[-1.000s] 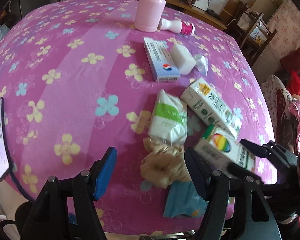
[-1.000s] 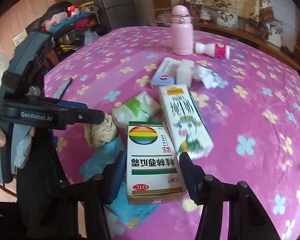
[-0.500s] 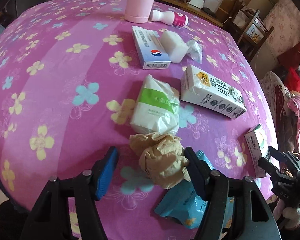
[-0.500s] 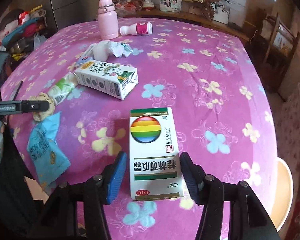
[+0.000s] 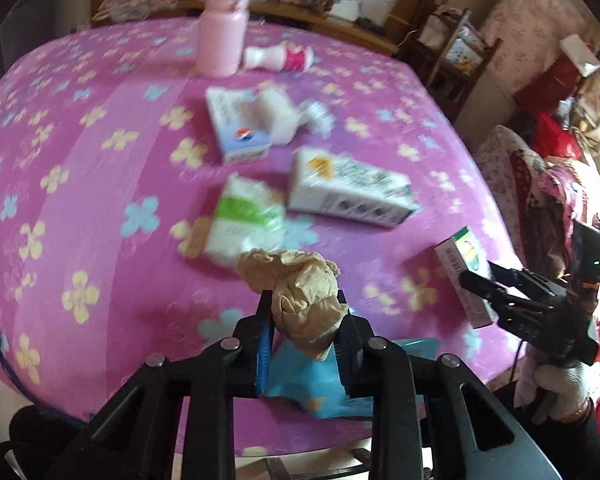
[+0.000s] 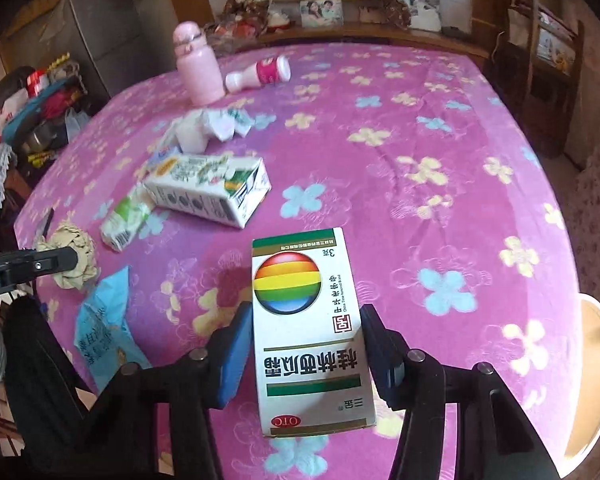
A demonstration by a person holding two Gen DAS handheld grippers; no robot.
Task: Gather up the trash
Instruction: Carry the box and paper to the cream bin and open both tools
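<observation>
My left claw has just closed and now pinches a crumpled, soft tan paper wad, above the near edge of the fuzzy pink flowered counter. My right claw clamps a stiff, glossy white cardboard medicine box with a rainbow ball, above the counter.

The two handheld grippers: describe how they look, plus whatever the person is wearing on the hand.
Both are black, angular linkage frames with silver pivot pins. The left gripper and right gripper have blue pads on the fingers. White lettering marks the left one's side. A green light glows on the right unit, held in a white knit glove.
</observation>
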